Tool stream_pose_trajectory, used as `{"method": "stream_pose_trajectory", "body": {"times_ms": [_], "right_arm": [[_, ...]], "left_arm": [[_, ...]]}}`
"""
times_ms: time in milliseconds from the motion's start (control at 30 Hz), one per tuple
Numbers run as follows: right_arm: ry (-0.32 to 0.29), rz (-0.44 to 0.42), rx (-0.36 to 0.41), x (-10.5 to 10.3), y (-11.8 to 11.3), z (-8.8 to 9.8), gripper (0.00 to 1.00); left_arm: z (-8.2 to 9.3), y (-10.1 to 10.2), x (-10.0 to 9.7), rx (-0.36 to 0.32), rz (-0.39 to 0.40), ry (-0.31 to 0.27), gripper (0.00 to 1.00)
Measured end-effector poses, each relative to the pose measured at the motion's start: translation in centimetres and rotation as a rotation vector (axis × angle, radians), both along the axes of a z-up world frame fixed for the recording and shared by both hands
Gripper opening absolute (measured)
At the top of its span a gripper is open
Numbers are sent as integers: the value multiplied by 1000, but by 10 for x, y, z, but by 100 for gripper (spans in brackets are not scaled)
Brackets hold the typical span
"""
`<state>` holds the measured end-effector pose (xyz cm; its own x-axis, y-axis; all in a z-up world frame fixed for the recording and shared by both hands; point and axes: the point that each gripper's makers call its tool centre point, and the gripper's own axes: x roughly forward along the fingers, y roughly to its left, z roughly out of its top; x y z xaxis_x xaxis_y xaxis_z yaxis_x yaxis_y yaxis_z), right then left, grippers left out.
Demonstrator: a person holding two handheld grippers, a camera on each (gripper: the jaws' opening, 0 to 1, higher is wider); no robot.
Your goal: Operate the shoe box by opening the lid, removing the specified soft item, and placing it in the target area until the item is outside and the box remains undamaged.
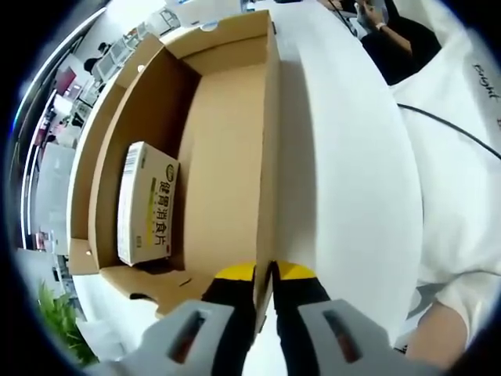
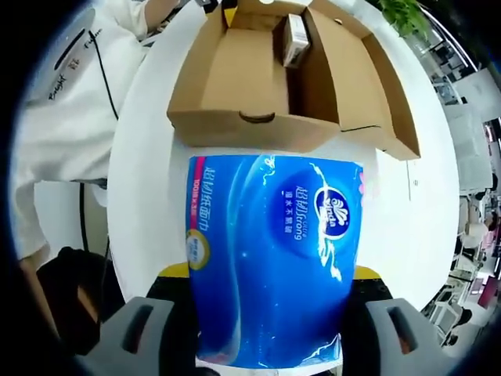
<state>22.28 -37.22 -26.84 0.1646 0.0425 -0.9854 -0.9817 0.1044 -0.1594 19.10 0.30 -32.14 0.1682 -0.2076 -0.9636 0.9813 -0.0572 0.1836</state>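
Observation:
The brown cardboard shoe box (image 1: 227, 133) lies open on a white table (image 1: 344, 157), its lid folded out to the left. My left gripper (image 1: 264, 276) is shut on the box's right side wall (image 1: 270, 157), one yellow-tipped finger on each face. A small white carton (image 1: 146, 204) with green print rests inside against the left wall. In the right gripper view, my right gripper (image 2: 268, 271) is shut on a soft blue tissue pack (image 2: 274, 251), held above the table in front of the box (image 2: 243, 86). The white carton (image 2: 295, 39) shows inside the box.
A person in a white shirt (image 1: 462, 157) stands close along the table edge, seen also as a sleeve (image 2: 63, 94). A black cable (image 2: 106, 78) runs across the shirt. Bare white table (image 2: 149, 180) surrounds the box. A green plant (image 1: 55, 321) stands beyond it.

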Motion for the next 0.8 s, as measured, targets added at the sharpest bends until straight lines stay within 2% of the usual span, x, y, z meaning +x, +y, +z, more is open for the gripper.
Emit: {"method": "stream_pose_trajectory", "body": {"times_ms": [267, 433, 800], "right_arm": [[-16, 1, -21, 5, -5, -2, 73], [-3, 3, -17, 3, -3, -3, 73], [-17, 45, -39, 5, -4, -7, 74]], "left_arm": [[0, 0, 1, 0, -1, 2, 7], [0, 0, 1, 0, 0, 2, 7], [0, 0, 1, -2, -3, -2, 7]]}}
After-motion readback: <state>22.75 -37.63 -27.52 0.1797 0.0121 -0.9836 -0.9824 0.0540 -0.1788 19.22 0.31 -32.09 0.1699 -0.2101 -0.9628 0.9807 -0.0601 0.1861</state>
